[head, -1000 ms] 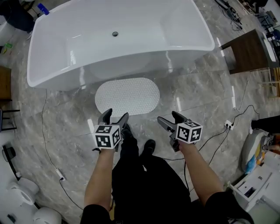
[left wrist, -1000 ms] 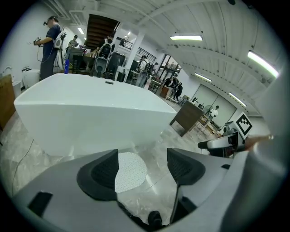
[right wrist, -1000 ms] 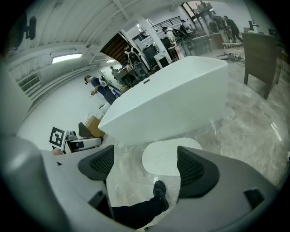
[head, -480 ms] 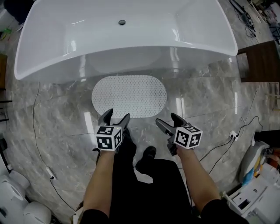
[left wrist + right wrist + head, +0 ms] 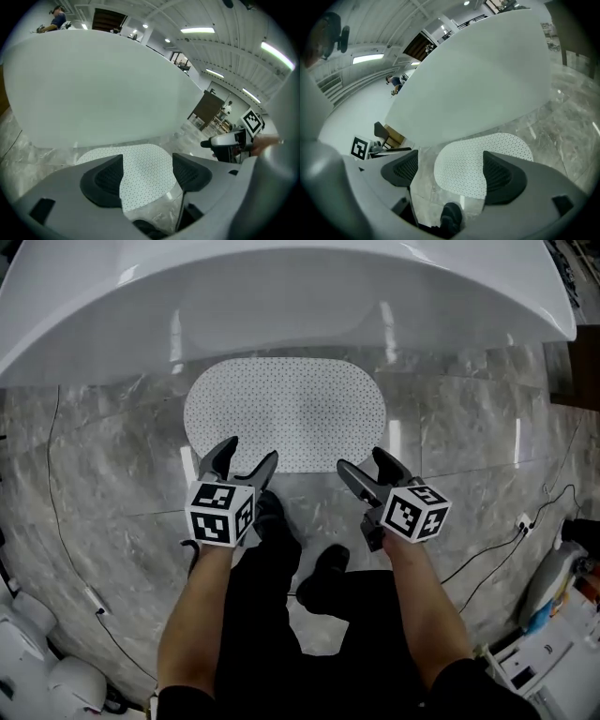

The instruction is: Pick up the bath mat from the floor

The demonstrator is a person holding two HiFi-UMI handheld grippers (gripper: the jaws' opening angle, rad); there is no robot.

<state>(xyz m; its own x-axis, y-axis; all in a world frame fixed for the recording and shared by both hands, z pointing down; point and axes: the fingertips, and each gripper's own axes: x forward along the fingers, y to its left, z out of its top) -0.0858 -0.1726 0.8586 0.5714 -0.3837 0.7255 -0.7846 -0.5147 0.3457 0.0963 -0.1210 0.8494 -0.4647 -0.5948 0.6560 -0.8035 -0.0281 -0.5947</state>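
We are standing over one white, dotted, oval bath mat [image 5: 284, 414], which is lying flat on the grey marble floor [image 5: 112, 474]. Its far long edge is sitting right at the foot of one big white bathtub [image 5: 281, 296]. The tub's curved wall is bulging out behind the mat and walling off that side. Only the tub's rim and outer wall are showing, so we cannot tell what is inside it.

We are holding two grippers above the floor, just short of the mat's near edge. The left gripper [image 5: 247, 454] is hovering with its jaws apart, and only the mat and floor are showing through the gap. The right gripper [image 5: 364, 461] is hovering the same way, jaws apart and clamped on nothing. A strip of bare marble is lying between the jaw tips and the mat.

Our two black shoes are standing below the grippers, one [image 5: 272, 514] near the left gripper and the other [image 5: 328, 568] further back. One thin cable [image 5: 56, 512] is trailing across the floor at the left. At the right, a dark cable [image 5: 487, 549] is running toward a small white plug block [image 5: 527, 524]. White rounded fixtures [image 5: 37, 662] are crowding the lower left corner, well apart from the mat.
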